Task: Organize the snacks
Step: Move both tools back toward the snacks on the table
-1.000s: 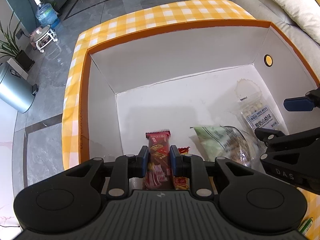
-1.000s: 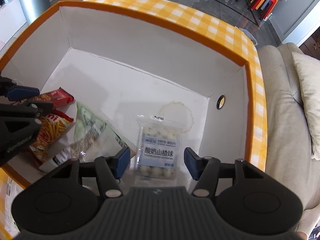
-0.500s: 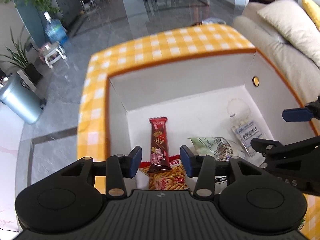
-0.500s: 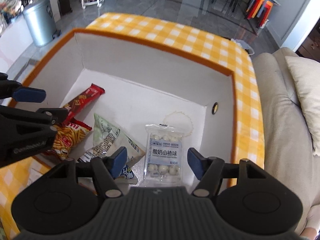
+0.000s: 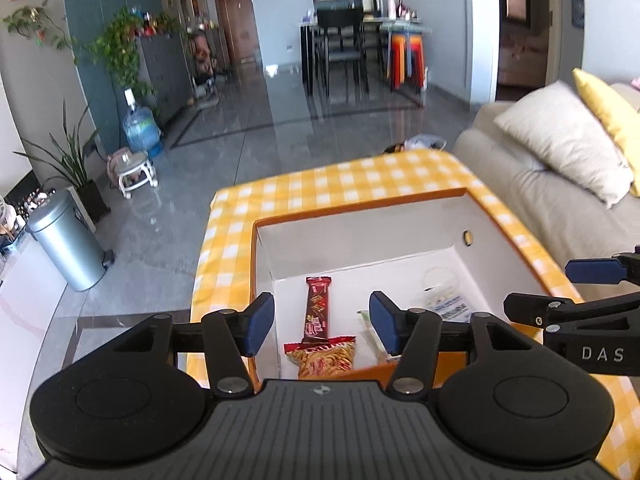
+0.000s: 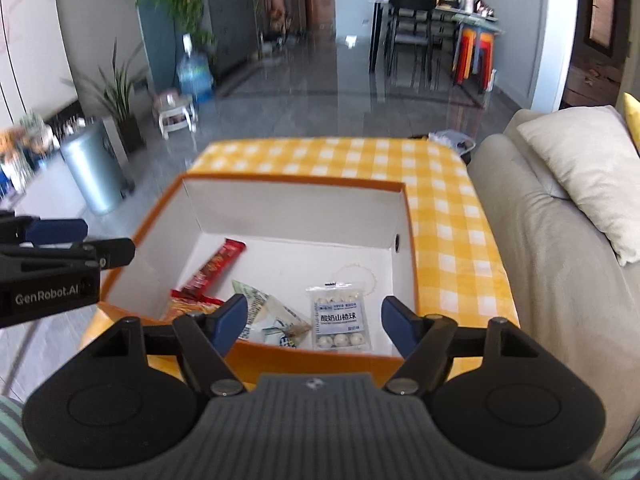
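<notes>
An orange box with white inside (image 5: 360, 236) (image 6: 296, 196) stands on a yellow checked table. In it lie a red wafer bar (image 5: 317, 306) (image 6: 214, 266), a red fries bag (image 5: 322, 357) (image 6: 188, 308), a green-white packet (image 6: 272, 316) and a clear bag of white balls (image 6: 339, 318) (image 5: 444, 304). My left gripper (image 5: 322, 322) is open and empty, above the box's near edge. My right gripper (image 6: 314, 322) is open and empty, above the near edge too, over the clear bag.
A beige sofa with cushions (image 6: 560, 216) (image 5: 560, 148) runs along the right of the table. A metal bin (image 5: 66, 240) (image 6: 94, 168), plants and a water bottle (image 5: 140, 128) stand on the grey floor at left. A dining table with chairs (image 5: 348, 44) is at the back.
The left gripper let go of the red wafer bar in the box. Both grippers rose and pulled back from the box, which now looks smaller and farther.
</notes>
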The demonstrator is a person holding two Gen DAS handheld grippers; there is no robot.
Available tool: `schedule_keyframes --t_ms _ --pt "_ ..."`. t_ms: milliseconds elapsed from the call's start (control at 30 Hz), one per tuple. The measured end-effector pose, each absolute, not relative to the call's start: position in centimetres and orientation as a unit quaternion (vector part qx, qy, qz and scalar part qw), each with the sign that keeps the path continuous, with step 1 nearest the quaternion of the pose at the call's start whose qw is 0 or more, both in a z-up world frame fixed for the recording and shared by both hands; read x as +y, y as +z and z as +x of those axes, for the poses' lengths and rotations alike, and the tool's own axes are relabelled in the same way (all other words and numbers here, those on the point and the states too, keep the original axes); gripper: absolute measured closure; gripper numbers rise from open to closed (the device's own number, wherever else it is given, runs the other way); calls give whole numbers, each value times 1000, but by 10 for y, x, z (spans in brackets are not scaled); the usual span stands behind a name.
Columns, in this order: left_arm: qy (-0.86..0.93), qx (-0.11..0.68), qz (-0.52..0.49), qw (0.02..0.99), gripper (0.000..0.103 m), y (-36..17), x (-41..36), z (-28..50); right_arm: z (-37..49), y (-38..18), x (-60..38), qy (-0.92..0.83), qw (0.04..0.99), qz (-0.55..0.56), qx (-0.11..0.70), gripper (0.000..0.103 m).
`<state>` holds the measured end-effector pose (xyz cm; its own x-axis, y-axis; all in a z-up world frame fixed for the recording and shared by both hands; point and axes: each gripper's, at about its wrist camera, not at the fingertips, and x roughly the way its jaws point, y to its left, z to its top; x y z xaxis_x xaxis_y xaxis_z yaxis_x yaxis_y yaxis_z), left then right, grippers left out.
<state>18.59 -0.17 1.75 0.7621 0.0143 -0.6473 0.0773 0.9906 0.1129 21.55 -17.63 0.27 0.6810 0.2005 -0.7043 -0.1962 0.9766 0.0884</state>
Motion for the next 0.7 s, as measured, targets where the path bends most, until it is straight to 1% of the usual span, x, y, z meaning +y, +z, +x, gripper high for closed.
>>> schedule_keyframes --t_ms 167,400,567,700 --pt "-25 329 51 943 34 22 -1 153 178 8 -189 102 923 19 370 31" --pt "-30 326 35 944 33 13 0 115 128 -1 -201 88 928 26 360 32" --pt "-39 346 27 937 28 2 -4 93 100 -9 -204 86 923 7 375 32" --pt "-41 380 13 924 28 -11 -3 82 90 -18 -208 82 912 -4 402 32"
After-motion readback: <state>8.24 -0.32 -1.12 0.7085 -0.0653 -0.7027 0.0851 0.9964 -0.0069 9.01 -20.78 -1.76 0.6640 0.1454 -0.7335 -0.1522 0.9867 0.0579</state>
